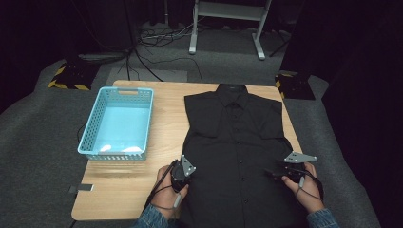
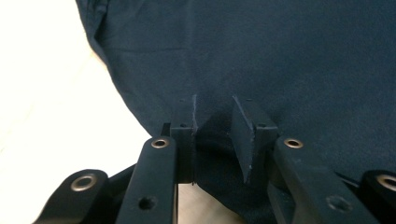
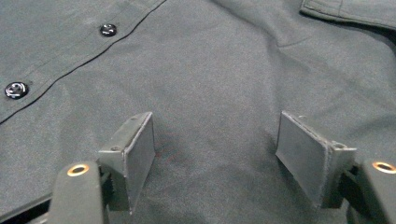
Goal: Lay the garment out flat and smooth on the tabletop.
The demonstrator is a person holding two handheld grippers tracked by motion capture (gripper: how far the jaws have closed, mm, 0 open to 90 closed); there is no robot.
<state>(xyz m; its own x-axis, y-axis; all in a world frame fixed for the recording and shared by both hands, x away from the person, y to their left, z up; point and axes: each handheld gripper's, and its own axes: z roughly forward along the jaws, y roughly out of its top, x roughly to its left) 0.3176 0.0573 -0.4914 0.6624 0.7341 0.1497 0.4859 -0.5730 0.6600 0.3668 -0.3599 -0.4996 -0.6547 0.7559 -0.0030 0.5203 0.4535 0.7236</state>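
Your high view looks forward and down over the whole table [image 1: 119, 199]. Both gripper views sit close above the black shirt [image 1: 237, 142], the part all three views share.

A black button-up shirt [image 1: 237, 147] is spread flat, front up and buttoned, collar at the far edge, on the right half of the desk [image 1: 166, 123]. Its hem is hung over the near edge.

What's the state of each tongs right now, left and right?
Left tongs: partly open, straddling the edge of the black shirt, not clamped on it.
Right tongs: wide open over the shirt's front, holding nothing.
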